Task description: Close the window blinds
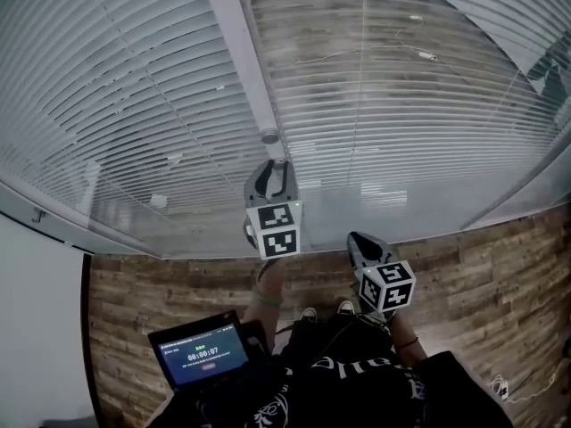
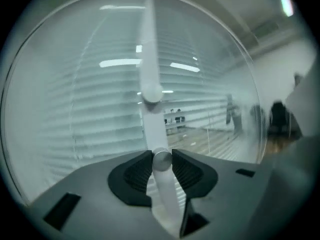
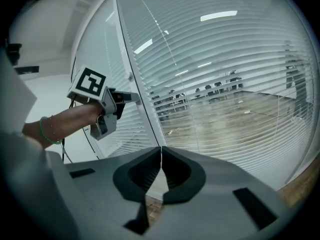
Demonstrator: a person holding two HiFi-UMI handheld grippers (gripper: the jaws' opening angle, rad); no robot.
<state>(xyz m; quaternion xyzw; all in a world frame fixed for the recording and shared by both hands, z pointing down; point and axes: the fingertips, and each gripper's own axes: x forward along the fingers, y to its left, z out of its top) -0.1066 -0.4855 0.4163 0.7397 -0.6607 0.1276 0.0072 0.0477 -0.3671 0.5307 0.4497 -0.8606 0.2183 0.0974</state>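
Note:
Horizontal blinds hang behind glass on both sides of a white mullion [image 1: 241, 52]. The left pane's slats [image 1: 116, 105] look nearly flat; through the right pane's slats [image 1: 401, 87] an office shows. My left gripper [image 1: 270, 178] points at the mullion. In the left gripper view my left gripper [image 2: 161, 157] is shut on a small round metal knob [image 2: 161, 160] on the mullion, both pads pressing its sides. A second knob [image 2: 151, 95] sits higher up. My right gripper [image 1: 360, 242] hangs lower right, away from the glass. In its own view my right gripper [image 3: 160, 156] is shut and holds nothing.
A small screen [image 1: 201, 355] showing a timer sits at the person's waist, lower left. Wood-plank floor [image 1: 500, 275] runs along the base of the glass. A white wall [image 1: 36, 328] stands at the left. The person's shoes [image 1: 326, 310] are near the glass.

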